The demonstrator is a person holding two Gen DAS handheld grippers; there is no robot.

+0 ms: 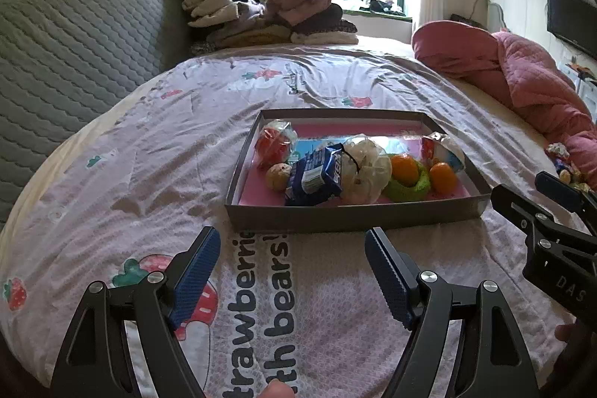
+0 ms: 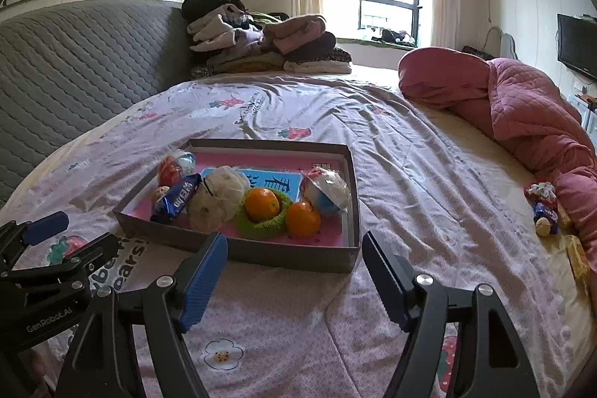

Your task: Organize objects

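Two claws hover over the bed (image 2: 429, 174), both spread wide and carrying nothing: the left claw (image 1: 291, 248) faces the near wall of the box (image 1: 350, 217), the right claw (image 2: 294, 252) faces that box's near right corner. Largest first — the grey box lies on the bedspread, mid-bed, already loaded: a white bagged bundle (image 2: 220, 196), a blue snack packet (image 2: 177, 200), a green ring (image 2: 261, 219) cupping one orange (image 2: 262, 204), a second orange (image 2: 303, 218) just right of it. Smallest and still loose — a cluster of wrapped snacks (image 2: 544, 207) at the far right, touching the pink quilt (image 2: 530, 122), well apart from the box. Judged next step: the right claw fetches these. Approach low, jaws kept wide, close on one wrapper only, clear of quilt folds; lift over the box wall and release into the bare far right part of the box.
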